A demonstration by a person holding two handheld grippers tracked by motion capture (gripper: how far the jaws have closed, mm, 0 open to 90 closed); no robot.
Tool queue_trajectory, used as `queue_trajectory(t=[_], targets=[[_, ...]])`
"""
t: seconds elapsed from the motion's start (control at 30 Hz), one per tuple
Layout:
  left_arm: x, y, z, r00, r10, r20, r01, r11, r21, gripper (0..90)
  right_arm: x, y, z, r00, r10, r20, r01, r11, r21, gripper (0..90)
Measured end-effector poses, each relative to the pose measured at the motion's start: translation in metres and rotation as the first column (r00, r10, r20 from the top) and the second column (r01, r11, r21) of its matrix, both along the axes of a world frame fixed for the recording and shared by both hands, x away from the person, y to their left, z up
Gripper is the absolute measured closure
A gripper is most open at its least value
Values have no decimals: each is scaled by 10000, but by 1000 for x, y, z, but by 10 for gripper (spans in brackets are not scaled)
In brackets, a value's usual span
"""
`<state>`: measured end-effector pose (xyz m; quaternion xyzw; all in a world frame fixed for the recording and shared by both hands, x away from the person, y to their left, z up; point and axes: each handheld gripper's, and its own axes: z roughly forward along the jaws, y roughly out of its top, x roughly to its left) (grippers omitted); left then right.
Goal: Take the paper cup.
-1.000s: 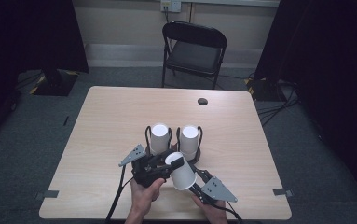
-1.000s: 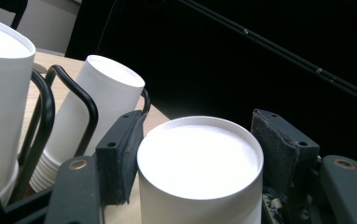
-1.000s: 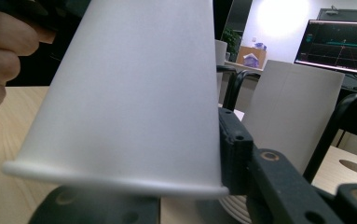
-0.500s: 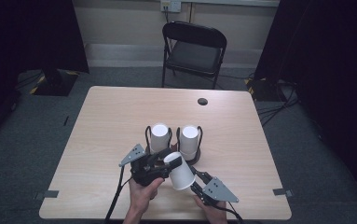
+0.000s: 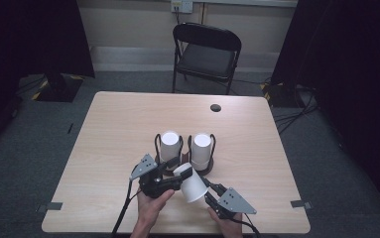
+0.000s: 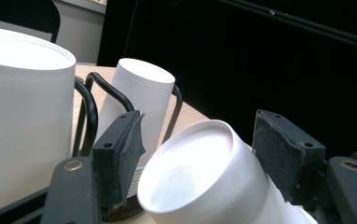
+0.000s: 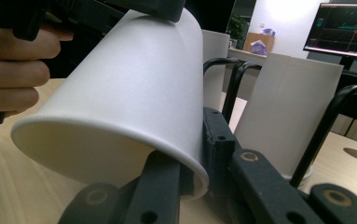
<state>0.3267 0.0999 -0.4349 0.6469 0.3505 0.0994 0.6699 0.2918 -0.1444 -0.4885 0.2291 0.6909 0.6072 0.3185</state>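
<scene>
I held a white paper cup [image 5: 190,181] tilted above the worktop [image 5: 113,129], just before two cups in wire holders [image 5: 208,142]. My right claw [image 7: 192,163] pinched its rim, one jaw inside, one outside. My left claw [image 6: 199,154] had just been opening, jaws straddling the cup's base, pads apparently clear. A handover, I judged; next, the left must back off cleanly without nudging the cup.

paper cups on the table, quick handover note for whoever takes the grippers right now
Right gripper: shut on the tilted cup's rim, one jaw inside, one outside.
Left gripper: jaws around that cup's base, just been opening, pads look clear of it.
Two cups stand upside down in black wire holders mid-table.
Done: handoff of the third cup to the right gripper.
Left: probably placing it.
</scene>
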Motion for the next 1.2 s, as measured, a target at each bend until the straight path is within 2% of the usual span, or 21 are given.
queue_trajectory(t=[0.07, 0.17, 0.23, 0.43, 0.7, 0.8, 0.9, 1.03, 1.1, 1.17, 1.2], targets=[[-1, 1, 0, 9999, -66, 129, 67, 10000, -70, 307, 1, -1, 1, 9996, -47, -266, 45, 10000, -65, 847], [-2, 0, 1, 9989, 125, 453, -146, 9988, 464, 291, 3, -2, 1, 9975, -53, -699, 37, 9997, -234, 847], [-2, 0, 0, 9987, 38, 517, -70, 9981, 613, 284, 2, -2, 1, 9964, -42, -848, 16, 9995, -302, 848], [-1, 2, -3, 9979, 306, 564, -361, 9945, 984, 263, 3, -4, 2, 9916, 158, -1285, -200, 9993, -316, 848], [-3, 12, -8, 9968, 309, 739, -384, 9940, 1026, 235, 4, -8, 2, 9833, 167, -1811, -227, 9993, -310, 848], [-3, 15, -10, 9959, 232, 874, -330, 9931, 1127, 212, 4, -9, 3, 9813, 169, -1917, -242, 9991, -357, 848], [-5, 16, -11, 9914, 131, 1298, -322, 9887, 1461, 203, 4, -10, 4, 9784, 259, -2050, -351, 9985, -412, 848], [-7, 18, -13, 9895, 22, 1448, -240, 9886, 1485, 194, 5, -12, 6, 9754, 332, -2181, -449, 9978, -491, 848], [-7, 20, -15, 9880, -223, 1526, -16, 9879, 1548, 201, 6, -12, 7, 9734, 296, -2273, -433, 9975, -557, 848], [-7, 21, -17, 9880, -294, 1516, 41, 9863, 1647, 231, 6, -13, 8, 9722, 292, -2324, -454, 9969, -645, 848], [-7, 22, -18, 9877, -325, 1531, 55, 9849, 1733, 217, 7, -13, 9, 9710, 315, -2371, -496, 9963, -707, 847]])
